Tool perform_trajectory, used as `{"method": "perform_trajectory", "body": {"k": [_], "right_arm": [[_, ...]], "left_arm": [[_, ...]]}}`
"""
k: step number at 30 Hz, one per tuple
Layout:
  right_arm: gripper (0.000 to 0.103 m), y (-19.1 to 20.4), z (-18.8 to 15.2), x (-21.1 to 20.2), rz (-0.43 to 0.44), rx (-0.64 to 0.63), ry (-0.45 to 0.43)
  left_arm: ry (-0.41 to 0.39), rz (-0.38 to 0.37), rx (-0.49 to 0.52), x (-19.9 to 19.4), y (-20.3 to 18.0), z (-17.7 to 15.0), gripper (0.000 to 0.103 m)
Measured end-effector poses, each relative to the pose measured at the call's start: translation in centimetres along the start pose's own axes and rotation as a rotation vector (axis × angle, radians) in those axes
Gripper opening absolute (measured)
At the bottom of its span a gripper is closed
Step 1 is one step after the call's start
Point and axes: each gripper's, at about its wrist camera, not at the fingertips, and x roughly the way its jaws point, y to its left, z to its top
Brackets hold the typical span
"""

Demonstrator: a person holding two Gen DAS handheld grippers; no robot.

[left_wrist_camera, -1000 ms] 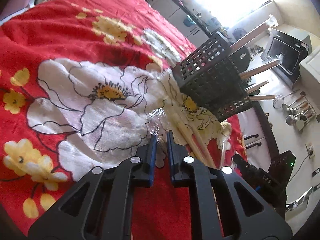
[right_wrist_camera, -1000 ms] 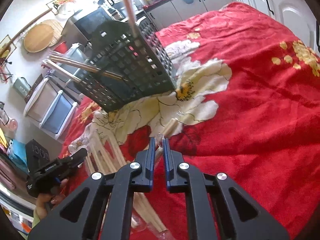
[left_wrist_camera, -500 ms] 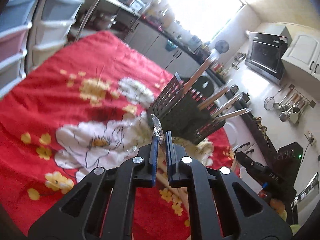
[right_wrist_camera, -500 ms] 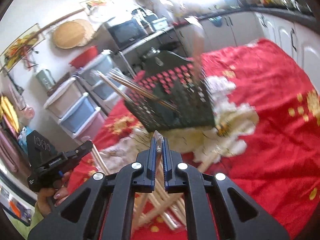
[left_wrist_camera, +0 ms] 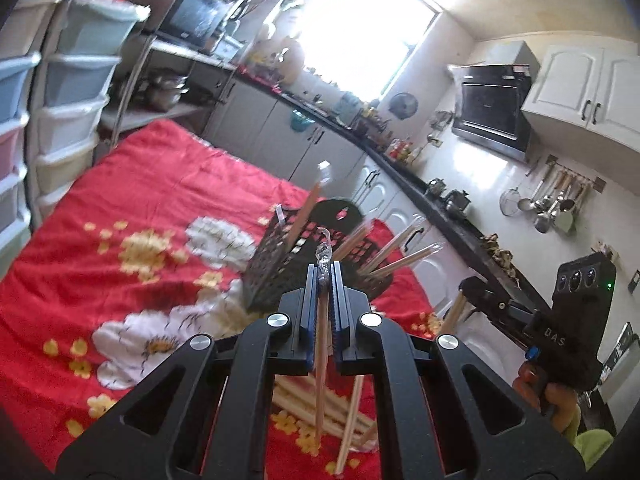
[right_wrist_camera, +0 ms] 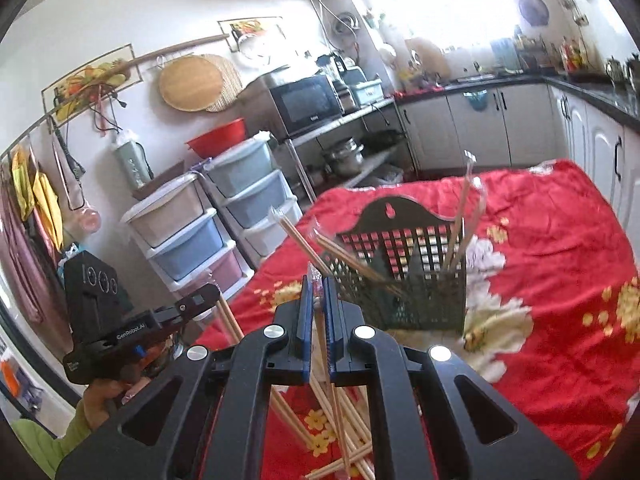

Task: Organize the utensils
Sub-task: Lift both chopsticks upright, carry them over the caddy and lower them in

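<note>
Pinching one wrapped chopstick each: left gripper and right gripper are clamping near top ends, tips hanging, for dropping into the basket.

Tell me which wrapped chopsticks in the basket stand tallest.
The pair alone at the basket's right end in the right wrist view; it stands nearly upright, the others lean left.

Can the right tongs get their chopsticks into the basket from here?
Probably yes. The right tongs are shut on wrapped chopsticks, and the basket stands just ahead with its top open; only the sticks leaning out on its left crowd the way.
</note>
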Motion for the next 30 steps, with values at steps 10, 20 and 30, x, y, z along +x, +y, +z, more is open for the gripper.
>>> {"method": "perform_trajectory", "body": {"k": [10, 20, 30], "right_arm": [[0.006, 0.0, 1.9, -1.1, -0.018, -0.027, -0.058], [0.006, -0.2, 4.1, -1.7, -0.04, -0.049, -0.112], [0.006, 0.3, 6.1, -1.3, -0.047, -0.076, -0.149]], "left_arm": [[-0.044, -0.032, 0.091, 0.4, -3.5, 2.3, 0.003], [-0.103, -0.019, 0.179, 0.6, -5.8, 5.3, 0.003], [-0.179, 0.023, 0.23, 0.3, -7.0, 7.8, 0.003]]}}
